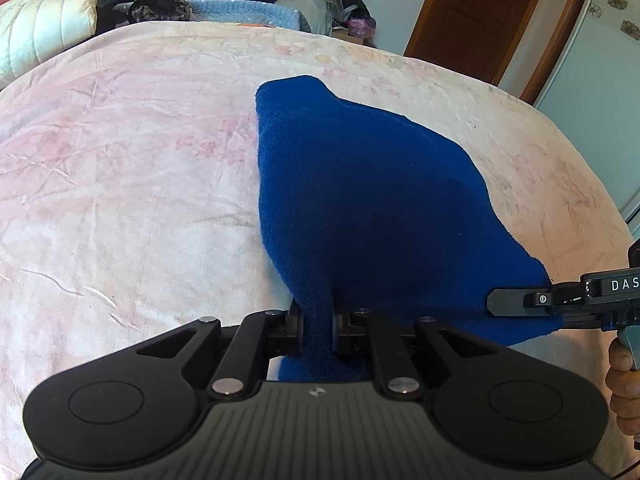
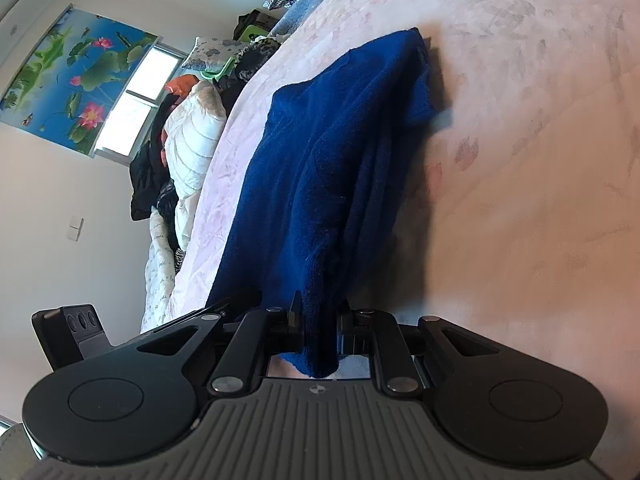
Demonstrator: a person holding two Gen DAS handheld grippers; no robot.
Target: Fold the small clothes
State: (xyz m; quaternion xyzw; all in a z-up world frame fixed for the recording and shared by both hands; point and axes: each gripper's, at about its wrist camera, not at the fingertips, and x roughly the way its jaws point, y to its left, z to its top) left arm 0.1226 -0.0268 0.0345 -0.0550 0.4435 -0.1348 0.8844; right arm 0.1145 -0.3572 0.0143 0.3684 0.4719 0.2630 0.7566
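A blue knit garment (image 1: 360,192) lies stretched over the pink bedspread (image 1: 120,184), its far end resting on the bed. My left gripper (image 1: 318,320) is shut on the near edge of the cloth, which bunches between its jaws. In the same view my right gripper (image 1: 520,304) comes in from the right and grips the garment's right corner. The right wrist view is rolled sideways: there the blue garment (image 2: 320,168) runs up from my right gripper (image 2: 320,328), which is shut on a bunched fold. The near edge hangs lifted between both grippers.
A pile of clothes and a light blue blanket (image 1: 244,8) lies at the far edge of the bed. A white quilted duvet (image 1: 44,20) sits far left. A brown door (image 1: 476,8) stands behind on the right. A hand (image 1: 624,376) holds the right gripper's handle.
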